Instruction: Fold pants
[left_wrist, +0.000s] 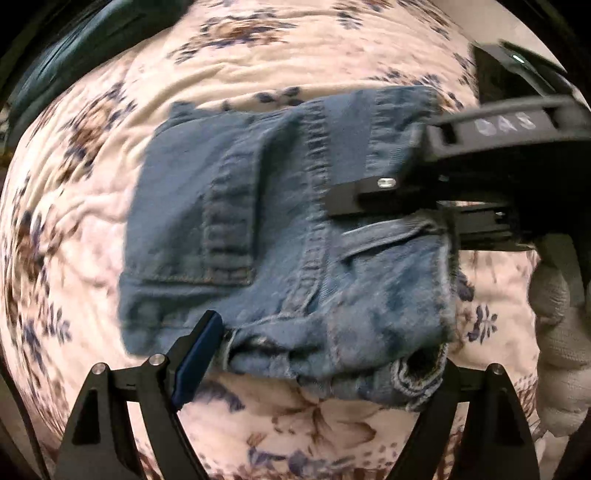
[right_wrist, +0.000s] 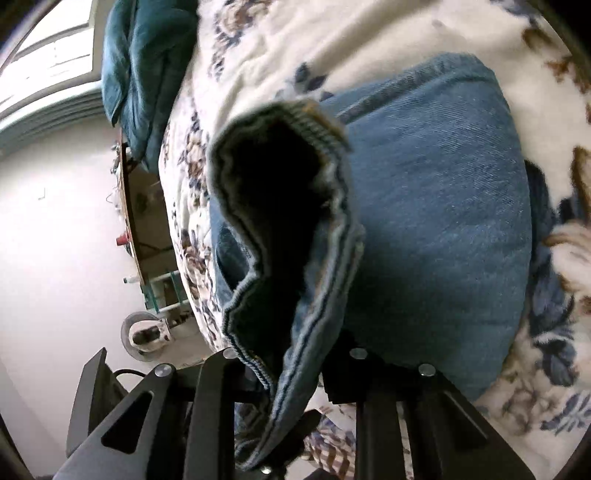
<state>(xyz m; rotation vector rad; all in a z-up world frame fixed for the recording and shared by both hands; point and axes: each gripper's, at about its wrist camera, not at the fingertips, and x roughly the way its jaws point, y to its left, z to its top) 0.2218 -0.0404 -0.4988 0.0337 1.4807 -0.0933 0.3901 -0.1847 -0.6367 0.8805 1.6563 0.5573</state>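
Pants (left_wrist: 288, 229): folded denim on floral bedspread (left_wrist: 314, 48), ahead of left fingers.
Left gripper (left_wrist: 321, 354): spread wide, empty.
Right gripper (right_wrist: 291, 373): pinching hem.
Handling: soft, heavyish; grip seamed edges.

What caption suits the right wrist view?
Right gripper shut on the jeans' hem above the floral bedspread.

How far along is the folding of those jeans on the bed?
Mostly done, it seems: the jeans already lie as a compact bundle on the flowered bedspread. In hand: the right gripper is clamped on a hem edge; the left gripper hovers open. Left: probably laying that edge flat.
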